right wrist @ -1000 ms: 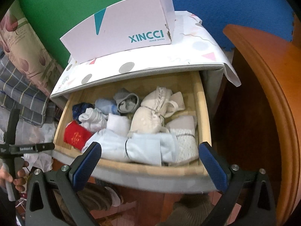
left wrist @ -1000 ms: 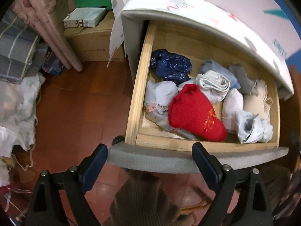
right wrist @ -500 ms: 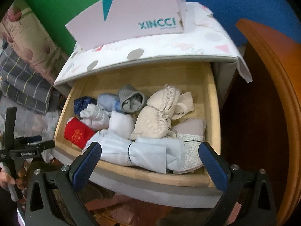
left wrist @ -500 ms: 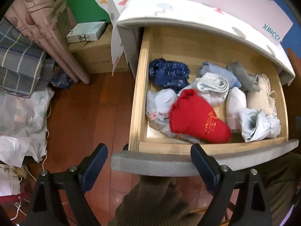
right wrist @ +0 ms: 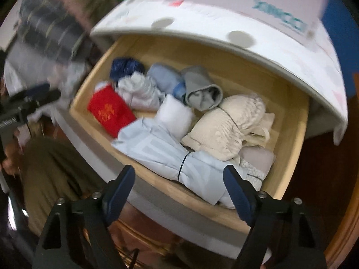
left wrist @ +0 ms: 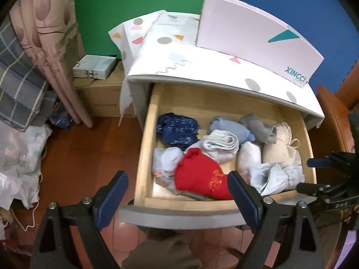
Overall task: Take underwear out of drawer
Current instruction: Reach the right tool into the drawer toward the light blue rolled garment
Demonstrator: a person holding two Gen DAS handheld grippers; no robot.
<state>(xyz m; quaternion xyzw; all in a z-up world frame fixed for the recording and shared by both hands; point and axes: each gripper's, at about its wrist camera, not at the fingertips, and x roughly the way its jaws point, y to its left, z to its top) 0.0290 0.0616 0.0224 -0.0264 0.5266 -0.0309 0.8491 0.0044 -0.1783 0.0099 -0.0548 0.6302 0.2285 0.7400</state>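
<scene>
Soft, light and floppy, the pale-blue underwear [right wrist: 179, 157] lies along the front wall of the drawer [right wrist: 298, 121], best pinched at its bunched middle by the right gripper [right wrist: 179, 186], jaws just narrowing, still empty, while the left gripper [left wrist: 177, 199] hovers wide.

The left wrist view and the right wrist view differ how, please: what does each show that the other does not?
Only the left wrist view shows the small box on the cardboard carton and the pink curtain. Only the right wrist view shows the pale folded piece in the drawer's near right corner. Both show the open drawer, the red garment and the cream one.
</scene>
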